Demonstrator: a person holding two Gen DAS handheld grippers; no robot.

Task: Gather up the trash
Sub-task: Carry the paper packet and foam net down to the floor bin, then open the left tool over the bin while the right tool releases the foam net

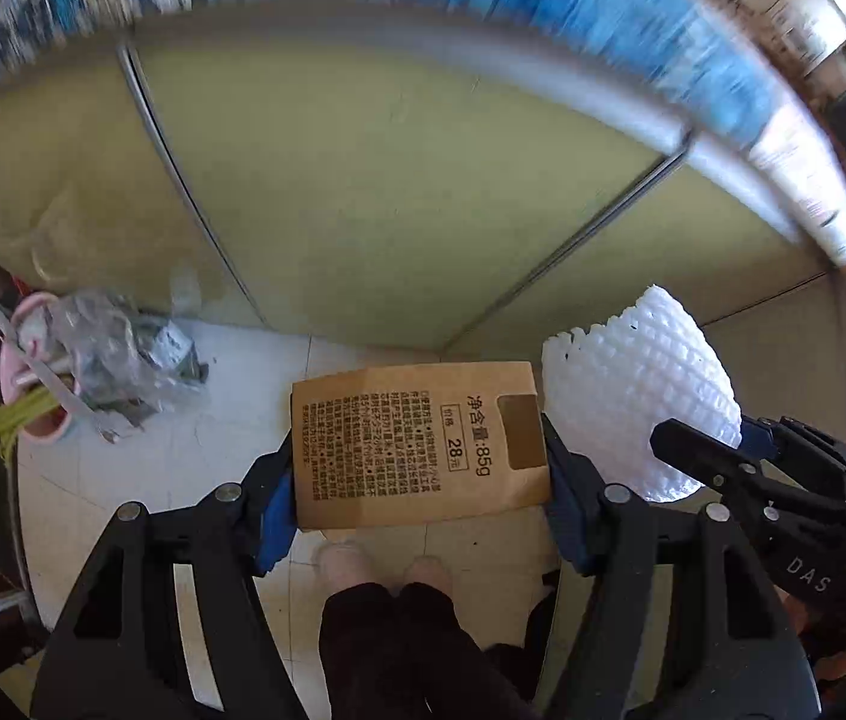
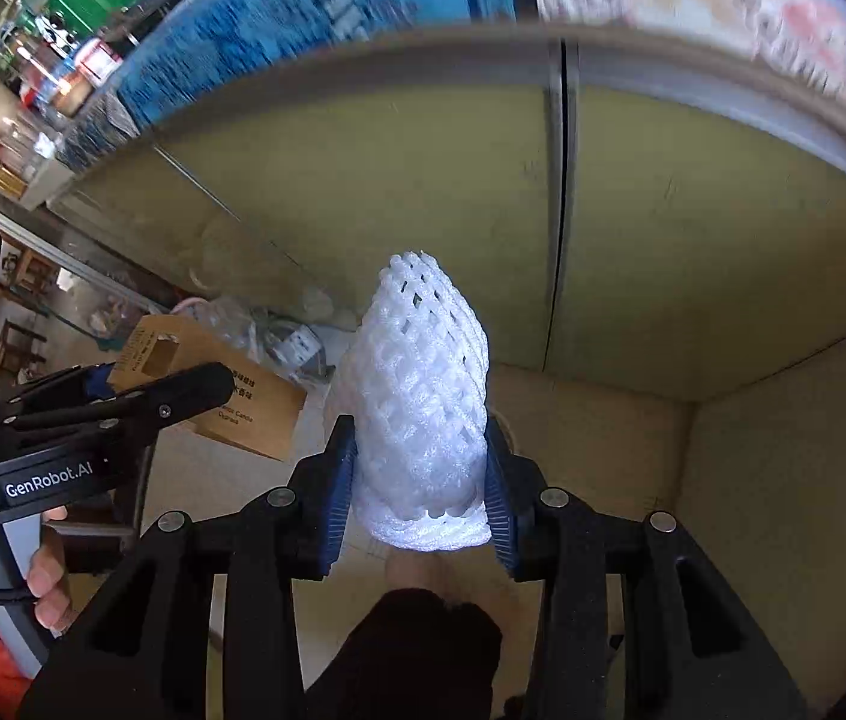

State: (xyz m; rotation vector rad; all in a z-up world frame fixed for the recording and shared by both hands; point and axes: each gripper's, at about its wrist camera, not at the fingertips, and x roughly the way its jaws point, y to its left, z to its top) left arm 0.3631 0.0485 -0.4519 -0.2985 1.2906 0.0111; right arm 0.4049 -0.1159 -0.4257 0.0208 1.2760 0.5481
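Left tool (image 1: 420,468): clamps a flat brown paper packet (image 1: 417,444), printed. Right tool (image 2: 420,480): squeezes a white foam net sleeve (image 2: 417,396), lattice-textured. Only the left view shows the pink bin (image 1: 33,396), far left on the floor.

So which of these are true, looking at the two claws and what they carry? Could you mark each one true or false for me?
1. The left claw grips a brown paper packet. True.
2. The right claw is empty. False: its pads press on a white foam net.
3. The packet has printed text on it. True.
4. The pink bin stands directly under the packet. False: it sits off to the side on the floor, with a crumpled plastic bag in it.
5. The foam net is green. False: it is white.
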